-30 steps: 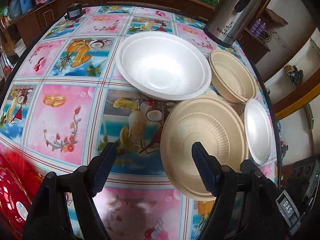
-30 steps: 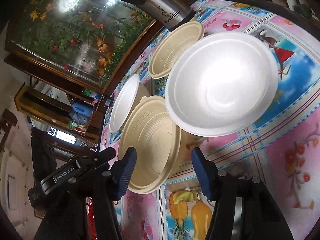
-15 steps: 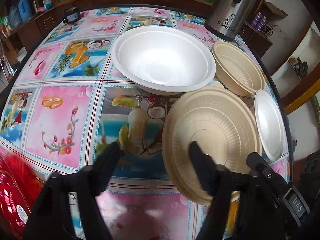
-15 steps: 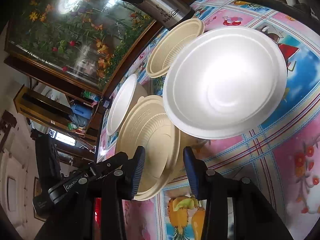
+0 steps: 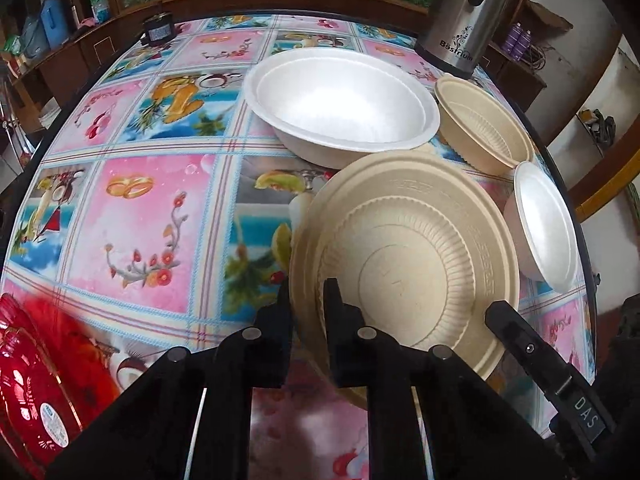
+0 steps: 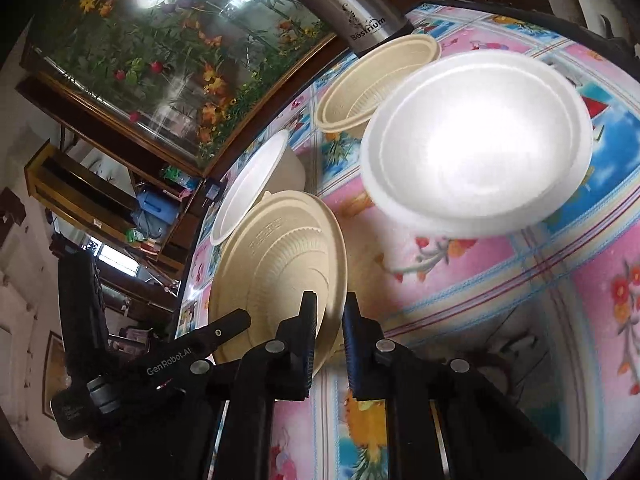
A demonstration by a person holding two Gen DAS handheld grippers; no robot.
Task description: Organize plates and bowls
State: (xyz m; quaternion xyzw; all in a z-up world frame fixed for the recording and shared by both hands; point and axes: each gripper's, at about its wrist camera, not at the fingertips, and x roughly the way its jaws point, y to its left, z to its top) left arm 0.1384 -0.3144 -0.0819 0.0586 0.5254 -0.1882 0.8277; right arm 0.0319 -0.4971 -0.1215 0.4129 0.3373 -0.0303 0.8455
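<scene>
Both grippers are pinching the same large beige plate [image 5: 404, 264], one at each side of its rim: the left gripper [image 5: 308, 300] is closing one finger inside the rim and one outside, and the right gripper [image 6: 326, 312] is doing likewise, its own fingers hiding the exact contact. The plate is sitting tilted on the floral tablecloth [image 5: 140, 208], its near edge covered by the gripper bodies. Behind it a big white foam bowl [image 5: 340, 104] is resting, with a ribbed beige bowl [image 5: 484, 128] and a small white bowl [image 5: 544, 224] to the right, the latter partly cropped. A steel kettle [image 5: 464, 16] is showing "Bestrium"; the right gripper reads "DAS", the left "GenRobot.AI". Embossed plate lettering is illegible.
</scene>
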